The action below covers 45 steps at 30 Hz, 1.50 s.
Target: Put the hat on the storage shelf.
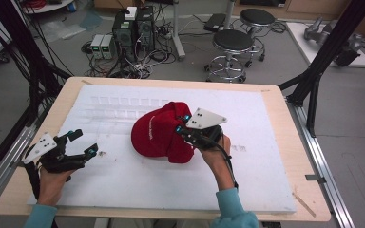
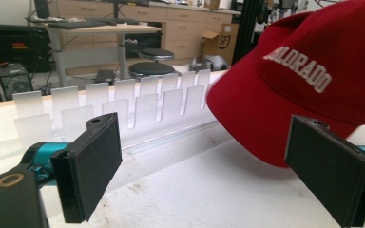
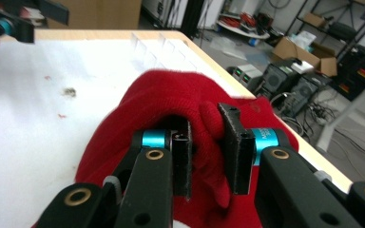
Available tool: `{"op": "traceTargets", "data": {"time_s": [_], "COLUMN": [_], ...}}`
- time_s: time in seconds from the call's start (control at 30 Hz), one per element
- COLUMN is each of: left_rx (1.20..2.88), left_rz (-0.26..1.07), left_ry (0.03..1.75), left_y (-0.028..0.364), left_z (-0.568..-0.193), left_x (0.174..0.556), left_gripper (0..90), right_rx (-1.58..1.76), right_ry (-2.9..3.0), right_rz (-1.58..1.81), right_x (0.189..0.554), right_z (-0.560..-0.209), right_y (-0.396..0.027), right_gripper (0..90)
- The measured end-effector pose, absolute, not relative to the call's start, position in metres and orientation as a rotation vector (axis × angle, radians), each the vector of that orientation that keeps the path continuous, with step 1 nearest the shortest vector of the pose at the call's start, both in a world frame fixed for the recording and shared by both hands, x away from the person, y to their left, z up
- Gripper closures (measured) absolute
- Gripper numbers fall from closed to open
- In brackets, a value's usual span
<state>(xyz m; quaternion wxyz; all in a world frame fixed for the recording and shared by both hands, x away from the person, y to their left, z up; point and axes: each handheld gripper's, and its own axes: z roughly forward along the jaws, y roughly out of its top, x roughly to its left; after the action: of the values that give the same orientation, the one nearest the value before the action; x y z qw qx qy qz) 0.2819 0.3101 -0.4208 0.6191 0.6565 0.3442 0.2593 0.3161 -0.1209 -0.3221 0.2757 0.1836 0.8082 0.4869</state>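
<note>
The right gripper (image 3: 206,154) pinches the red cap's (image 1: 158,133) rear fabric, while the spread, empty left gripper (image 1: 83,143) sits well apart on the brim side.

High view: fixed above the near edge of the table (image 1: 275,102), looking fwd and down, whole top plus floor and stools beyond. Left gripper view: low, just above the white mat, looking between its own jaws toward the red cap (image 2: 309,80), very close. Right gripper view: close on the cap's fabric, facing roughly the far left corner, probably. All 3 share the cap and the white mat.
</note>
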Motion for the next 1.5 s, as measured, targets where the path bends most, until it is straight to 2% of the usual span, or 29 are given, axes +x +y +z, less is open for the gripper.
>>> {"op": "traceTargets", "data": {"time_s": [0.6,0.8,1.33,1.5], "left_rx": [1.625,1.658,1.813,1.819], "left_rz": [0.458,0.338,0.173,0.132], "left_ry": [0.623,0.555,0.366,0.351], "left_y": [0.281,0.267,0.186,0.167], "left_z": [-0.379,-0.358,-0.317,-0.314], "left_x": [0.293,0.307,0.339,0.344], "left_gripper": [11.4,11.4,11.4,10.1], "right_rx": [0.385,0.371,0.302,0.284], "right_ry": [2.191,2.215,2.239,2.249], "right_rz": [1.342,1.344,1.354,1.351], "right_x": [0.317,0.321,0.323,0.323], "right_z": [-0.304,-0.303,-0.294,-0.295], "right_y": [-0.117,-0.115,-0.108,-0.106], "right_gripper": [75.9,75.8,75.9,75.9]}}
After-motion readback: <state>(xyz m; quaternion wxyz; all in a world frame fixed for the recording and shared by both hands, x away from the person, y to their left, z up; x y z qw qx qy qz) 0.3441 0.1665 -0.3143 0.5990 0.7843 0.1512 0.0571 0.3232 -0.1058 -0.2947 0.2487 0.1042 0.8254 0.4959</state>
